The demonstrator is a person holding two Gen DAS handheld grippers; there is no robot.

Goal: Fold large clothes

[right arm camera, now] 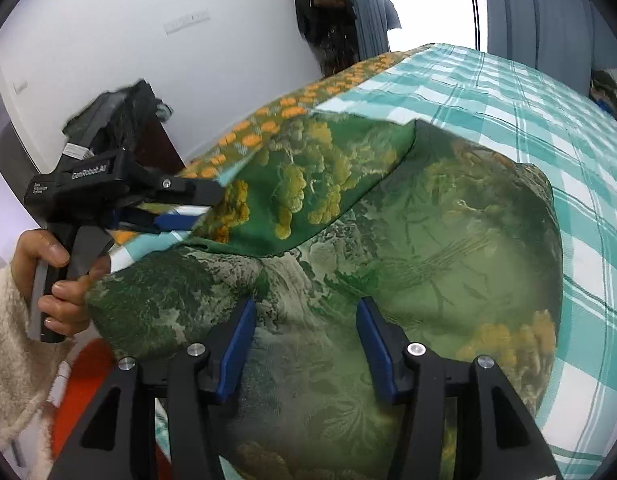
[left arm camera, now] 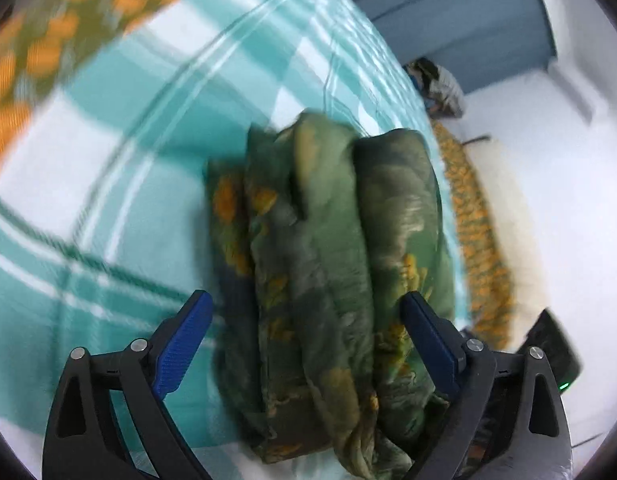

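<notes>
A large green garment with yellow-orange tree patterns (right arm camera: 408,216) lies folded in thick layers on the bed. In the left wrist view it shows as a bundled stack of folds (left arm camera: 328,272). My left gripper (left arm camera: 306,304) is open, its blue fingers on either side of the bundle's end; it also shows in the right wrist view (right arm camera: 188,212) at the garment's left edge. My right gripper (right arm camera: 306,312) is open just above the garment's near part, holding nothing.
The bed has a teal and white checked sheet (right arm camera: 528,92) and a green-orange patterned border (right arm camera: 268,120). A white wall, blue curtains (right arm camera: 548,12) and hanging clothes stand behind. A black device (left arm camera: 552,340) lies by the bed edge.
</notes>
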